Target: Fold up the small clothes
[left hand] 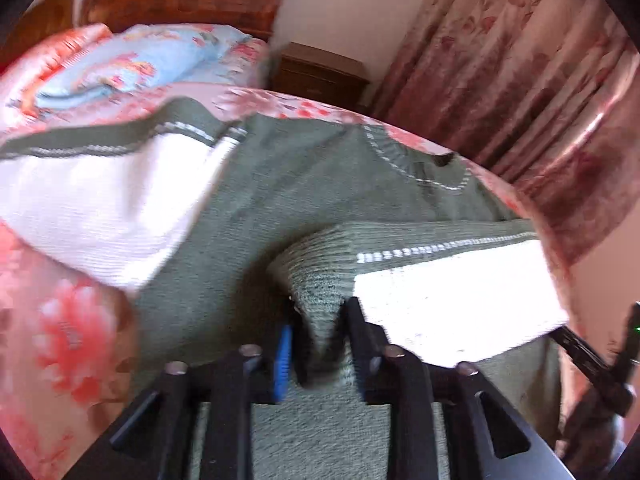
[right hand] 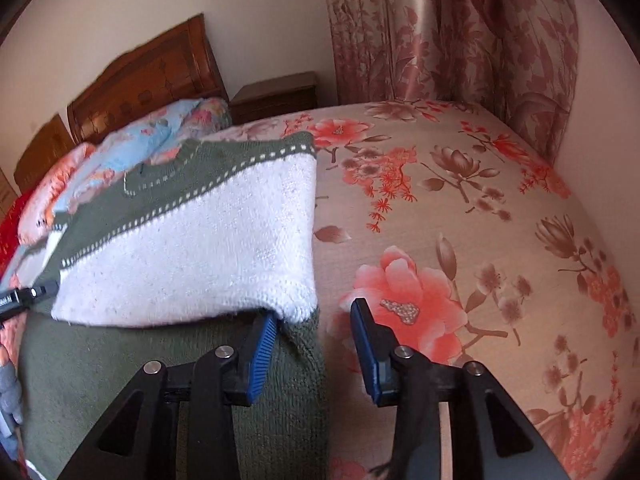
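A small green and white knitted sweater (left hand: 280,200) lies on the flowered bed. Its right sleeve (left hand: 452,292) is folded across the green body. My left gripper (left hand: 322,336) is shut on a green fold of the sweater, held between its fingers. In the right wrist view the same sweater (right hand: 192,240) lies at the left, its white sleeve on top. My right gripper (right hand: 314,340) is open, its jaws wide apart beside the sweater's right edge, with nothing between them. The left gripper's tip (right hand: 28,296) shows at the far left.
The flowered bedsheet (right hand: 460,220) spreads out to the right. A blue flowered quilt and pillows (left hand: 132,60) lie by the wooden headboard (right hand: 148,80). A wooden nightstand (right hand: 276,94) and flowered curtains (right hand: 460,40) stand behind the bed.
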